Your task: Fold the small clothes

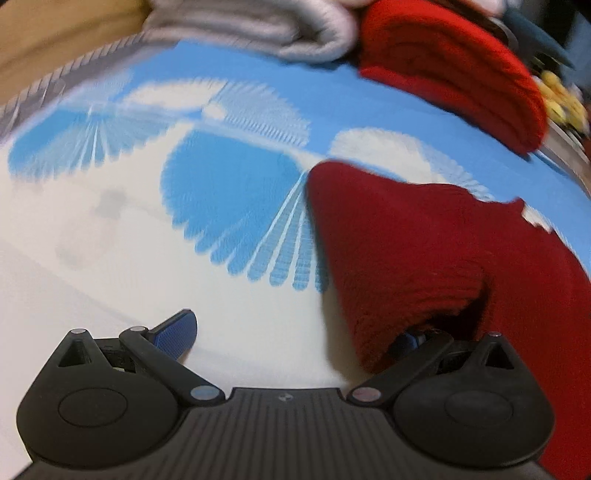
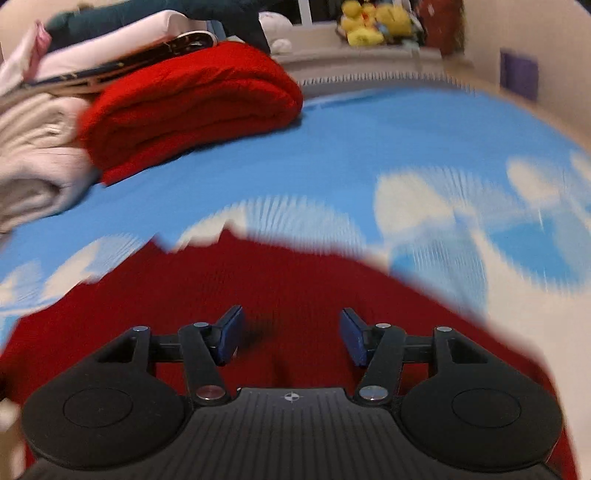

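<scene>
A dark red knit garment [image 1: 424,251] lies on the blue and white patterned bed cover [image 1: 221,177]. In the left wrist view my left gripper [image 1: 295,336] is open; its left fingertip [image 1: 177,332] rests over the cover and its right fingertip is hidden under a raised fold of the garment. In the right wrist view the same garment [image 2: 295,280] spreads under my right gripper [image 2: 291,336], which is open and empty just above the knit. Both views are blurred.
A folded bright red sweater [image 2: 192,103] and folded pale clothes [image 2: 33,155] are stacked at the far side of the bed; they also show in the left wrist view [image 1: 454,70]. Yellow plush toys [image 2: 373,22] sit on a ledge behind. A wall [image 2: 517,44] stands to the right.
</scene>
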`<state>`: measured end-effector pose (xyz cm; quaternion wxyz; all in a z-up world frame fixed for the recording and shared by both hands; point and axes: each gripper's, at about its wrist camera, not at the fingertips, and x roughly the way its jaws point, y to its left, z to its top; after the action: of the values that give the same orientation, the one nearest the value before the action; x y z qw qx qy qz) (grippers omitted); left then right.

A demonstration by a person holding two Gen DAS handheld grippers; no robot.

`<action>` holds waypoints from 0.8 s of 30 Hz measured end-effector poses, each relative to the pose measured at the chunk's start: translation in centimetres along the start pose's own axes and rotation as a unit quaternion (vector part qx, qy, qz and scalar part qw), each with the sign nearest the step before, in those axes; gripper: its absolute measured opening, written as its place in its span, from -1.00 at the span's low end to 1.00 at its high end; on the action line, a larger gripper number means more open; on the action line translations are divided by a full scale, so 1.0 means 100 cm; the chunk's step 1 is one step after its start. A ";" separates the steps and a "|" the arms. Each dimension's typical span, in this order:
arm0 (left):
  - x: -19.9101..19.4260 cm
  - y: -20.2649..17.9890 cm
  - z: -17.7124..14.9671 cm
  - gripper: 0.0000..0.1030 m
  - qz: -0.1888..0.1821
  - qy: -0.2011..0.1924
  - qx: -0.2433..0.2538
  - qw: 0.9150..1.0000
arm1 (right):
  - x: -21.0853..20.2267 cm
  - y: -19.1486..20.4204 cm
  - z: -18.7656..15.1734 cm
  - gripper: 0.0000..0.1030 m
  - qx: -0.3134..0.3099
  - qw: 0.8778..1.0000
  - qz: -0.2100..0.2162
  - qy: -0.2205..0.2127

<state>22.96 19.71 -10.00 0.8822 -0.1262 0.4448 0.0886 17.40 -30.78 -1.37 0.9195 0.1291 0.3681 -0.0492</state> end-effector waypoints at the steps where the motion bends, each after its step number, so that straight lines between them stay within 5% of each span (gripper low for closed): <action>1: 0.000 -0.002 0.000 0.99 0.011 -0.009 -0.009 1.000 | -0.023 -0.007 -0.014 0.22 0.023 1.000 0.007 0.004; 4: -0.001 -0.011 0.006 0.96 0.032 0.005 -0.051 0.998 | -0.061 -0.021 -0.045 0.22 0.075 0.996 0.017 0.044; 6: -0.014 -0.018 0.012 0.21 0.008 -0.008 -0.092 0.996 | -0.090 -0.034 -0.062 0.22 0.115 0.993 0.019 0.015; 7: -0.022 -0.031 0.021 -0.66 -0.020 -0.003 -0.093 0.995 | -0.101 -0.038 -0.069 0.21 0.124 0.992 0.017 0.003; 8: -0.030 -0.047 0.029 -0.76 -0.031 -0.001 -0.089 0.996 | -0.107 -0.043 -0.072 0.21 0.129 0.991 0.014 -0.009; 11: -0.081 -0.138 0.038 -0.78 -0.009 -0.087 0.017 0.996 | -0.111 -0.062 -0.066 0.15 0.149 0.989 -0.002 -0.023; 13: -0.107 -0.202 0.025 -0.72 -0.036 -0.109 0.088 0.990 | -0.112 -0.076 -0.057 0.13 0.162 0.986 -0.016 -0.045; 15: -0.125 -0.266 -0.007 -0.67 -0.090 -0.106 0.156 0.978 | -0.111 -0.092 -0.051 0.13 0.178 0.981 -0.039 -0.059; 18: -0.127 -0.333 -0.077 -0.48 -0.152 -0.060 0.280 0.946 | -0.109 -0.116 -0.045 0.13 0.207 0.974 -0.061 -0.067; 20: -0.124 -0.344 -0.117 -0.09 -0.174 -0.035 0.325 0.929 | -0.110 -0.131 -0.047 0.13 0.218 0.971 -0.072 -0.065; 21: -0.122 -0.340 -0.126 0.02 -0.181 -0.027 0.328 0.927 | -0.110 -0.137 -0.047 0.13 0.223 0.970 -0.075 -0.065; 24: -0.125 -0.294 -0.122 0.67 -0.219 -0.017 0.257 0.941 | -0.113 -0.152 -0.049 0.13 0.238 0.966 -0.076 -0.066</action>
<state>14.21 -12.52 -2.69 0.8897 0.0119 0.3988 -0.2217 3.15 -44.08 -0.09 0.8779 0.3123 0.2933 -0.2139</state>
